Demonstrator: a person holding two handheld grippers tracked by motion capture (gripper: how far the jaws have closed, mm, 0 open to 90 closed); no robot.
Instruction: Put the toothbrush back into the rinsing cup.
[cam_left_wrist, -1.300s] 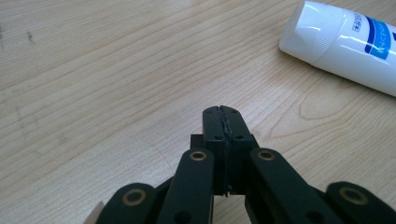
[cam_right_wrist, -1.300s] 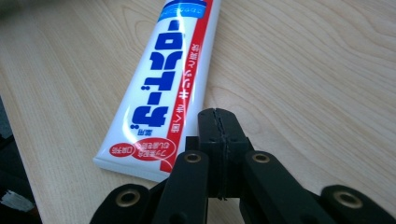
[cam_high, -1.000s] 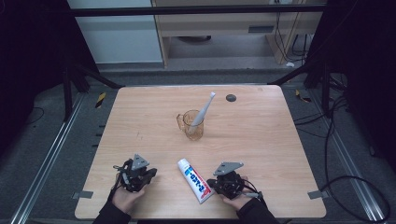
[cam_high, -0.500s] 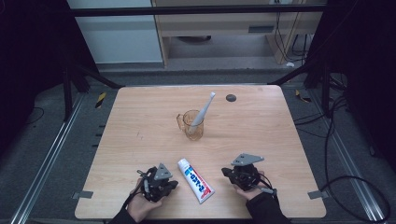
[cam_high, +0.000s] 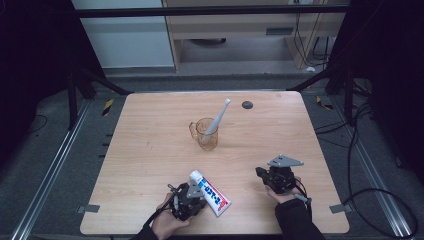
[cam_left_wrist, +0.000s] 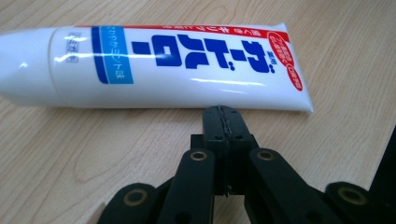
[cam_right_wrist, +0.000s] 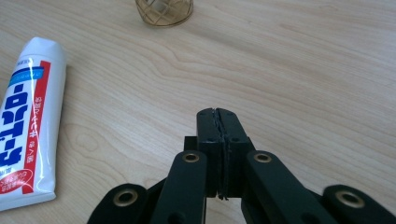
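Dark floor, cables and metal framing surround the pale wooden table we look down on. At its near edge we see the left claw held in a hand, its jaws pressed together with nothing between them; in the left gripper view the closed tips sit just short of the toothpaste tube, which lies flat across the wood with its white cap to the left and its crimped end to the right. From above, the tube lies just right of that claw, slanting from its cap on the far left to its crimp on the near right.

Further right, well apart from the tube, we see the right claw in the other hand, also clenched on nothing; the right gripper view shows its jaws shut above bare wood, the tube off to its left.

Near the middle of the table stands an amber glass cup with a white toothbrush leaning in it, tilted toward the far right. Beyond it, near the far edge, we see a small dark round disc.
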